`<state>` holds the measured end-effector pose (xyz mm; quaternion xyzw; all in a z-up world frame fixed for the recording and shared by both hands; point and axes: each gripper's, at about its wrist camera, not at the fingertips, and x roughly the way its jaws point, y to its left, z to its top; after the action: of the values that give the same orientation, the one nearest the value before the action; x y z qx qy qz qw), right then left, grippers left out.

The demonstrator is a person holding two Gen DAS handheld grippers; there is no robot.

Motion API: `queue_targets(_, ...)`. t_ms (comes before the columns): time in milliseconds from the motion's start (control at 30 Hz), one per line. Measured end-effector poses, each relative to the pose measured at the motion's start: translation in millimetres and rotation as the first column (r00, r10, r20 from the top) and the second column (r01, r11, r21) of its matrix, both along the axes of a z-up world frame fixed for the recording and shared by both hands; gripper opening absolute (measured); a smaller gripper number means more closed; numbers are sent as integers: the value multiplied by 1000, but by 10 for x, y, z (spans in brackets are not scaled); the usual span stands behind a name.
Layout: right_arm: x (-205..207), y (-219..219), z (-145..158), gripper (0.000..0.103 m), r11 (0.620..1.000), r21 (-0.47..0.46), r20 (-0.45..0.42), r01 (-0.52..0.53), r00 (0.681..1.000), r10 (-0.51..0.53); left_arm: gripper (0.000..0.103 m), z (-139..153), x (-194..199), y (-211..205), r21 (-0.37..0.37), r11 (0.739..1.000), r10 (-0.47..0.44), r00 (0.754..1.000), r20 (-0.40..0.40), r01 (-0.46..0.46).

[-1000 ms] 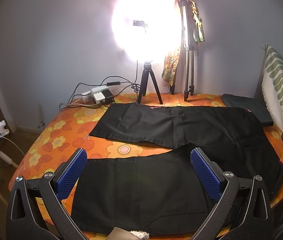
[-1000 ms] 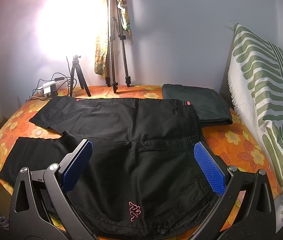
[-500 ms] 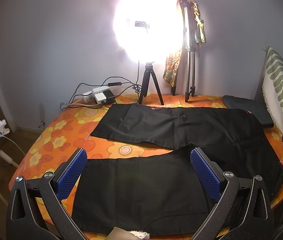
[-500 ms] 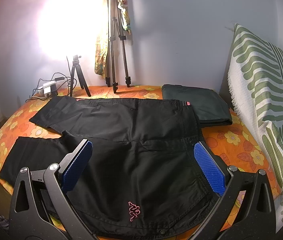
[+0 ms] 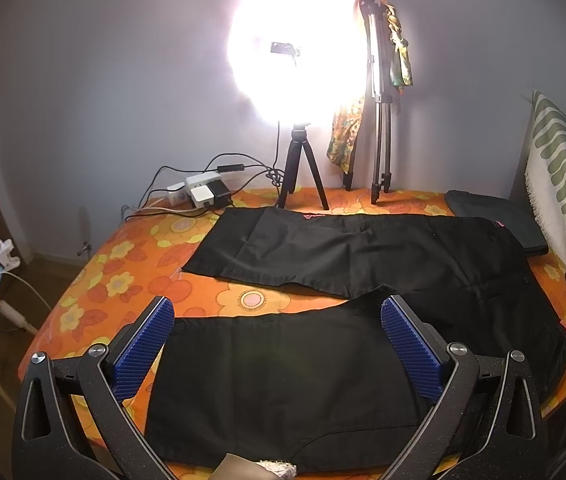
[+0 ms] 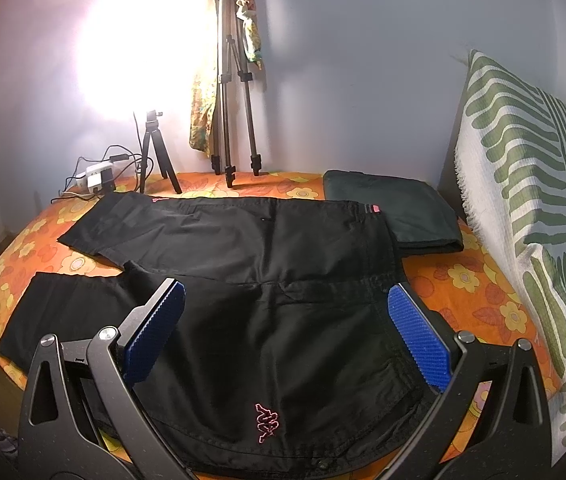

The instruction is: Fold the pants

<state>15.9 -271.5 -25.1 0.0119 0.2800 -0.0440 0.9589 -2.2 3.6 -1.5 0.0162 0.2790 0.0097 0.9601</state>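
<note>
My left gripper (image 5: 277, 344) hung with its blue-padded fingers (image 5: 143, 348) spread wide and nothing held between them, above the near leg of the black pants (image 5: 291, 376). My right gripper (image 6: 285, 334) was equally wide apart and empty, over the seat and waist end of the same pants (image 6: 267, 280), just beyond a small pink embroidered logo (image 6: 267, 422) near the closest edge. The pants lay flat and unfolded on the orange flowered bedspread (image 5: 123, 276), waist to the right, the two legs reaching left with a wedge of bedspread showing between them; the near leg ended close to the front edge and the far leg lay further back. Beyond the waist, at the right, a dark folded garment (image 6: 407, 212) rested on the bedspread with the pants' far waist corner lying over its near left edge, and a white pillow with green stripes (image 6: 523, 200) stood along the right side. At the far edge a small black tripod (image 5: 301, 168) held a very bright round light (image 5: 295, 48), with a white power strip and tangled cables (image 5: 203, 192) to its left. To its right a taller tripod (image 5: 379, 112) leaned by the pale wall, a patterned cloth (image 5: 347, 136) draped on it
</note>
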Motion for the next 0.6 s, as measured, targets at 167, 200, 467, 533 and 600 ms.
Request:
queue_targets(167, -9, -5, -8, 103, 1000, -1, -1, 0, 1000, 0, 103, -2, 5, 7, 6, 1000, 3, 1000, 5, -3)
queue_targets(200, -10, -4, -13, 103, 1000, -2, -1, -2, 1000, 2, 103, -2, 4, 7, 5, 1000, 2, 1000, 5, -2)
queue_targets(467, -14, 12, -14, 103, 1000, -7, -1, -6, 1000, 6, 103, -3, 5, 16, 8, 1000, -4, 1000, 3, 4)
queue_targets(533, -12, 7, -13, 103, 1000, -5, -2, -4, 1000, 4, 103, -3, 4, 15, 9, 1000, 0, 1000, 3, 0)
queue_targets(600, -11, -6, -15, 103, 1000, -3, -2, -1, 1000, 1, 103, -10, 5, 28, 8, 1000, 4, 1000, 2, -4)
